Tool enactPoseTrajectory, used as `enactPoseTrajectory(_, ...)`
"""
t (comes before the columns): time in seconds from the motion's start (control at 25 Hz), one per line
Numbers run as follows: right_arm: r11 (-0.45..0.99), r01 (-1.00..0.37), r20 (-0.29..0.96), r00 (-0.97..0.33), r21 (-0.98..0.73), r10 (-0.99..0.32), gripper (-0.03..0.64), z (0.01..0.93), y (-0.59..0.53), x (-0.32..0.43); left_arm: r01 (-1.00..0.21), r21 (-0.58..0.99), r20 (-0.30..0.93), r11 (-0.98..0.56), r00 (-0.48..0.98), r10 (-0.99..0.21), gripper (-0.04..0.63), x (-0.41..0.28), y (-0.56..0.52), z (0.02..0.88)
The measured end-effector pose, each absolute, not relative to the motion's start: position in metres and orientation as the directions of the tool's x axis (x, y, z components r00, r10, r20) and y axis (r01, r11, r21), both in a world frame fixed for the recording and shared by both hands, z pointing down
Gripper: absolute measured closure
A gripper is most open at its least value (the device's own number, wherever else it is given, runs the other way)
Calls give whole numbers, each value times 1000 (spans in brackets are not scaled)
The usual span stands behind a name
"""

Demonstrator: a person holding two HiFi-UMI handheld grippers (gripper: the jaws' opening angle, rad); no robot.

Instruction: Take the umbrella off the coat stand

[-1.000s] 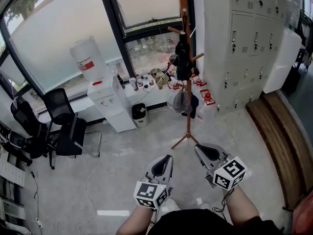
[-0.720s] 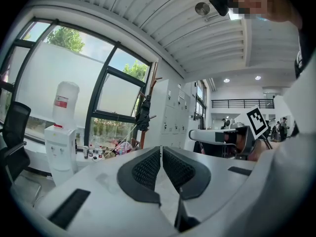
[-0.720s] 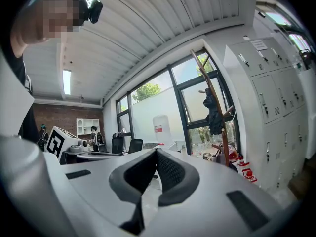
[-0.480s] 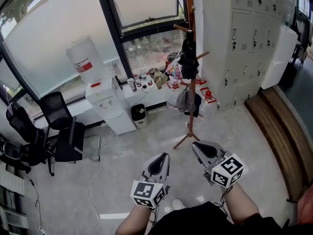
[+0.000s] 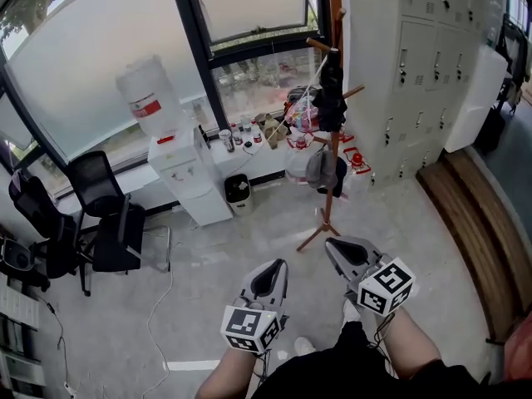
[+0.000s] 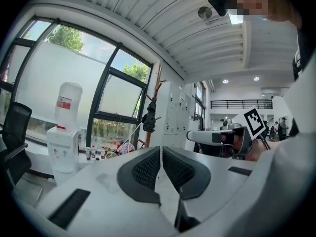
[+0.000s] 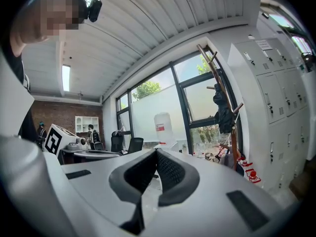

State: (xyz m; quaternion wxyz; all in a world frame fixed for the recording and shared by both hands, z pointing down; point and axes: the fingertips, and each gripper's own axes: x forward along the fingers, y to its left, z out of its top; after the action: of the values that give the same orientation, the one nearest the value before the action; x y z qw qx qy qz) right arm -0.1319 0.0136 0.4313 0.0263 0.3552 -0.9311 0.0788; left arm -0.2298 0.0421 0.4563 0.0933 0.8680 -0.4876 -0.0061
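On the coat stand, folded black umbrella, long axis near vertical.

No readable print anywhere — just a red label on the water-cooler bottle, lettering too small

The coat stand is a slim pole of reddish-brown wood, upright on three splayed legs on the pale floor, close to the corner where the window wall meets the grey lockers. Short pegs slant up and outward from its upper part. The umbrella is black and folded shut into a compact bundle. It hangs high among those pegs, close against the pole and roughly upright, well clear of the floor.
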Motion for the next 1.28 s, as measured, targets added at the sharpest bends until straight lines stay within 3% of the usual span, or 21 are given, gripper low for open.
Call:
enactPoseTrajectory(0.44, 742, -660, 75, -751, -118, -656, 563, 420, -8, -129, -859, 166, 65, -484, 499, -864, 568, -234, 30, 450)
enactPoseTrajectory(1.28, 758, -639, 50, -768, -132, -638, 563, 410, -108, -68, -875, 147, 61, -461, 473, -879, 568, -175, -66, 436)
